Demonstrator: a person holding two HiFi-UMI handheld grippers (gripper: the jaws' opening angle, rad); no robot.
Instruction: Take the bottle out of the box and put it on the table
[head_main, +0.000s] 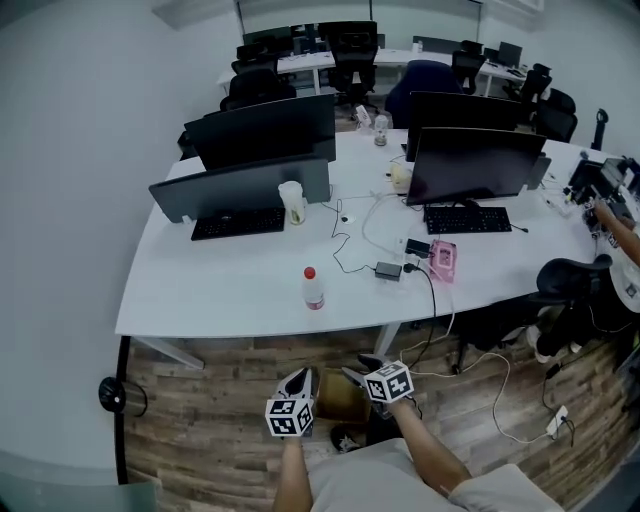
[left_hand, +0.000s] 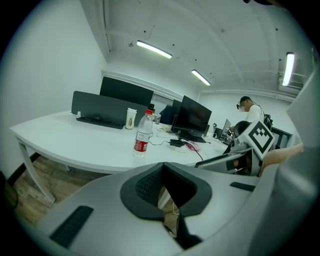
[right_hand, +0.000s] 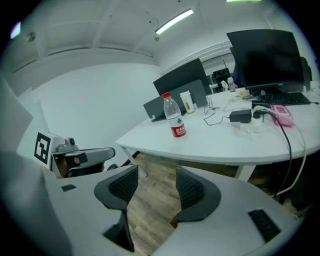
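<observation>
A clear water bottle (head_main: 313, 288) with a red cap and red label stands upright near the front edge of the white table (head_main: 220, 290). It shows as well in the left gripper view (left_hand: 142, 135) and the right gripper view (right_hand: 175, 117). Both grippers hang low over the wooden floor, in front of the table and well short of the bottle. My left gripper (head_main: 297, 387) (left_hand: 162, 167) has its fingertips together and holds nothing. My right gripper (head_main: 354, 376) (right_hand: 152, 182) is open and empty. A brown cardboard box (head_main: 340, 398) sits on the floor between them, mostly hidden.
On the table are monitors (head_main: 470, 165), two keyboards (head_main: 237, 223), a white cup (head_main: 292, 201), a pink object (head_main: 442, 259), and a power adapter (head_main: 388, 270) with trailing cables. Office chairs (head_main: 565, 290) and a person's arm (head_main: 622, 228) are at the right.
</observation>
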